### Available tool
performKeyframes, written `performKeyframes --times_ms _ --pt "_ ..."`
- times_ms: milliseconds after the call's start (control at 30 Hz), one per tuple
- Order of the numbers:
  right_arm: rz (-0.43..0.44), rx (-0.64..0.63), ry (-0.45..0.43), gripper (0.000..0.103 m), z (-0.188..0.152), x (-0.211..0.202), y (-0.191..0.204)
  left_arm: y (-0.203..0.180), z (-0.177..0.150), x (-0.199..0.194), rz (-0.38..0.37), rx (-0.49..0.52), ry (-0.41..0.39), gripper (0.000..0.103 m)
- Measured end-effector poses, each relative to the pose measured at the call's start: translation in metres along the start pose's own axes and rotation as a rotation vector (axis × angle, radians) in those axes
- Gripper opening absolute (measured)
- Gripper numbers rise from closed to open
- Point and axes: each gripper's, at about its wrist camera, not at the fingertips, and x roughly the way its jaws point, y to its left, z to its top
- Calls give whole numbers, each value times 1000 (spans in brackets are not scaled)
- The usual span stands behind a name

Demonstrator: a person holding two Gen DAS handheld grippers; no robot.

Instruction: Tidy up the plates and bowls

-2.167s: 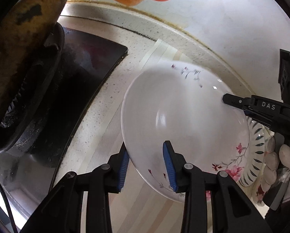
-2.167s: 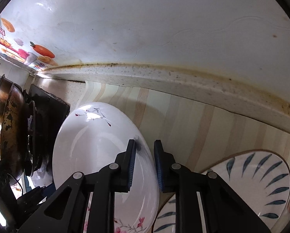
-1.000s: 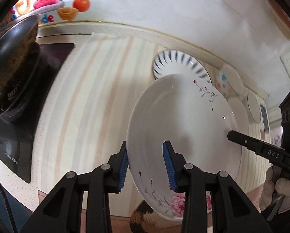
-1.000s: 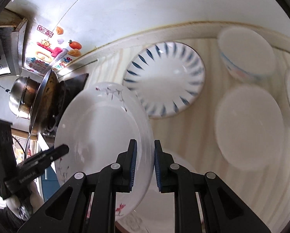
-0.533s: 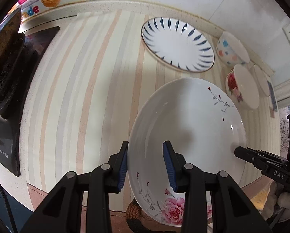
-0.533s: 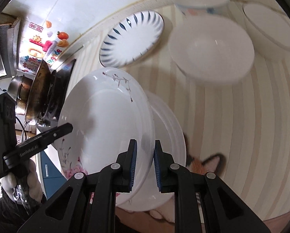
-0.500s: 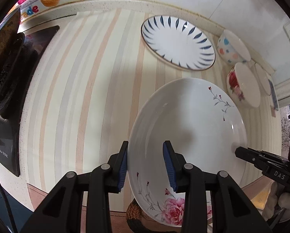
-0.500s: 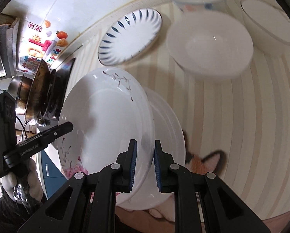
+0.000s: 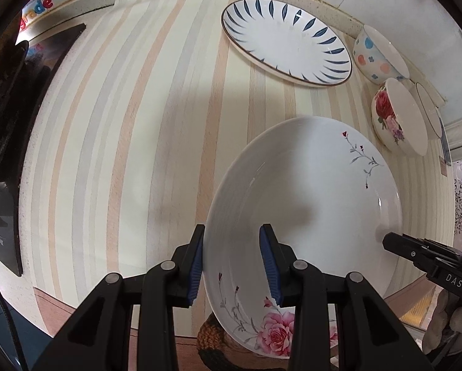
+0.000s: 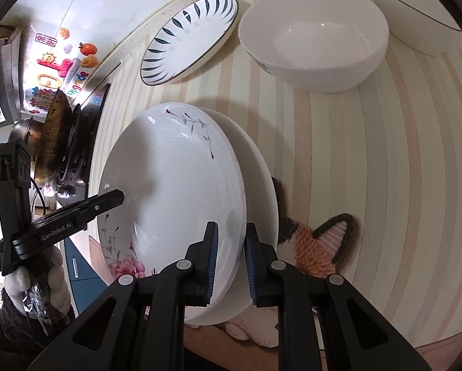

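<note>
Both jaws clamp floral plate rim.

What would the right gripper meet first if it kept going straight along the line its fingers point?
Probably the second white plate, which lies just under the flowered plate clamped in the right gripper. The gripper points steeply down, so the held plate would likely land on it. Depth is unclear.

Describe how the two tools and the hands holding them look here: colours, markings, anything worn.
Both are black plastic tools with ribbed blue pads and silver pivot screws. The left tool shows white "GenRobot.AI" lettering on a finger in the right wrist view; the right tool shows "DAS" on a finger. The left hand wears a whitish knit glove and a dark sleeve.
</note>
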Motion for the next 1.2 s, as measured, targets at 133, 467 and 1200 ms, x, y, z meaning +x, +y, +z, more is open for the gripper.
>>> performKeyframes --times_ms 133,467,1200 --pt "-1 9 11 19 -1 1 -2 1 -5 5 -7 6 17 32" --pt "24 54 11 19 0 -6 -9 -5 -4 6 -9 30 18 32" --pt "0 86 -192 22 131 -88 37 26 159 -39 2 20 -124 33"
